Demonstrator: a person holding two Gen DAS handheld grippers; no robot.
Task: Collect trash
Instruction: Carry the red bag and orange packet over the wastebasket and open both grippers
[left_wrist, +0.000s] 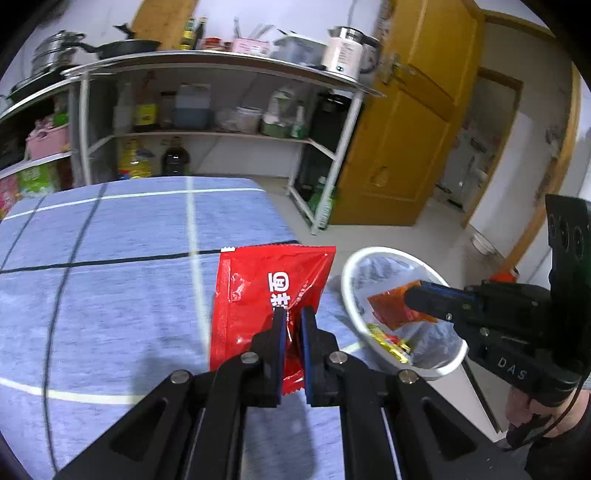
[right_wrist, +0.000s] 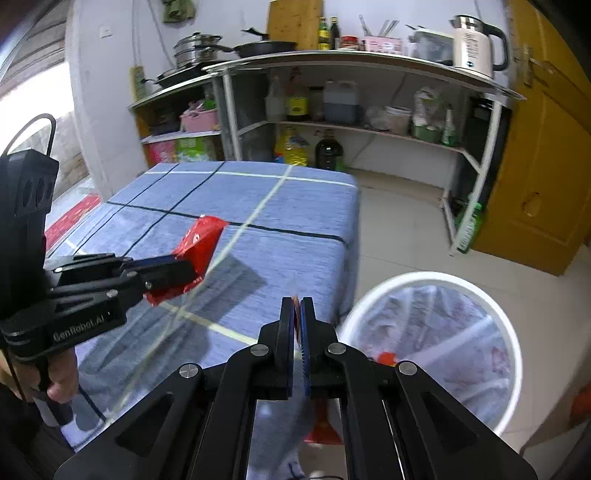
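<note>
Above the blue checked desk (left_wrist: 110, 295), my left gripper (left_wrist: 292, 314) holds a red snack wrapper (left_wrist: 258, 295), its jaws pinching the wrapper's lower edge so that the packet stands up in front of the camera, white print facing me. In the right wrist view the same wrapper (right_wrist: 199, 243) hangs clear of the cloth, casting a dark shadow on the desk (right_wrist: 295, 206) beneath it.

To the right of the desk, on the pale tiled floor (right_wrist: 399, 236), stands a white-rimmed trash bin (left_wrist: 347, 284) lined with a translucent bag. In the left wrist view my right gripper (left_wrist: 410, 299) reaches over the bin's opening, its jaws pinching a small orange-red wrapper (left_wrist: 388, 306). In the right wrist view those jaws are pressed nearly together on a thin sliver of red (right_wrist: 296, 306), with the bin rim (right_wrist: 513, 332) just to the right and below. Yellow and red scraps (left_wrist: 391, 341) already lie inside the bin.

Behind the desk, a white metal shelf rack (left_wrist: 221, 59) carries pans, bottles and a white electric kettle (left_wrist: 347, 48); a yellow wooden door (left_wrist: 406, 129) stands to its right.
</note>
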